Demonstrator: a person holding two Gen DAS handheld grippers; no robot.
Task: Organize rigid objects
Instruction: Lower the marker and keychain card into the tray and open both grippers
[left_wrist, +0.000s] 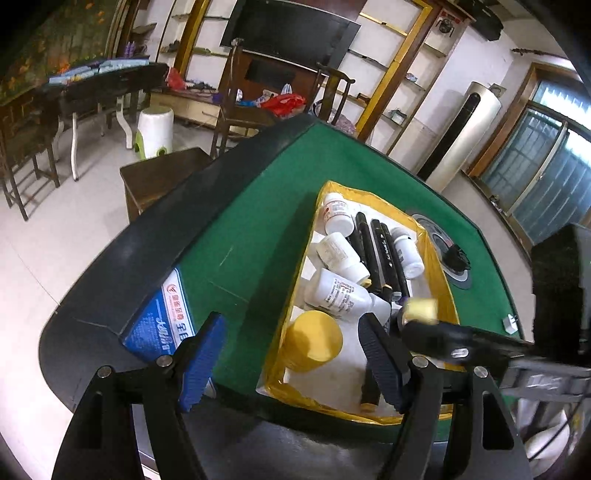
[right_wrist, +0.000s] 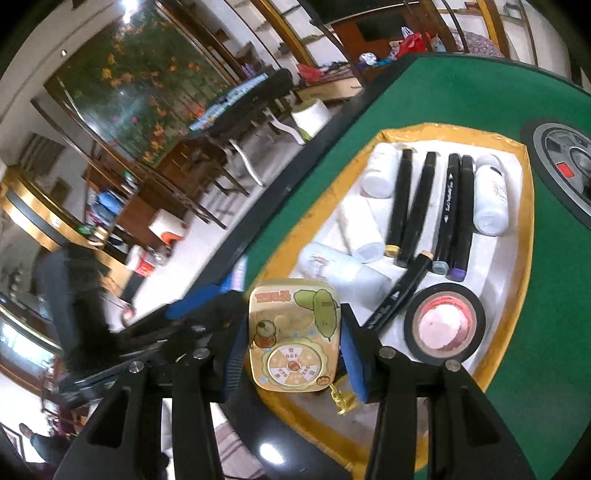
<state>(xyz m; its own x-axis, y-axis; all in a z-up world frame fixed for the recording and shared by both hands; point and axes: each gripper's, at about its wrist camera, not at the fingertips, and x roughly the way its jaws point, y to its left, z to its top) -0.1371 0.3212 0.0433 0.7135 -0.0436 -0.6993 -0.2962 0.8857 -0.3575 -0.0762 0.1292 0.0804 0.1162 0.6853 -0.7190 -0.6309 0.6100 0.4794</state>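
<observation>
table top: matt green felt | tray: glossy yellow rim, white matt liner | tin: printed glossy metal | markers: smooth black plastic | bottles: white plastic

**Setting: lived-in home living room**

Domestic, not a lab or shop. The work surface was a green-felt mahjong table with a black rim, its round control panel set in the centre. Behind it hung a wall-mounted black flat TV, flanked by gold-framed glass display shelves. A tall white floor-standing air conditioner stood by the barred window. Dark wooden chairs, a white plastic stool and a large floral wall painting completed it.
</observation>
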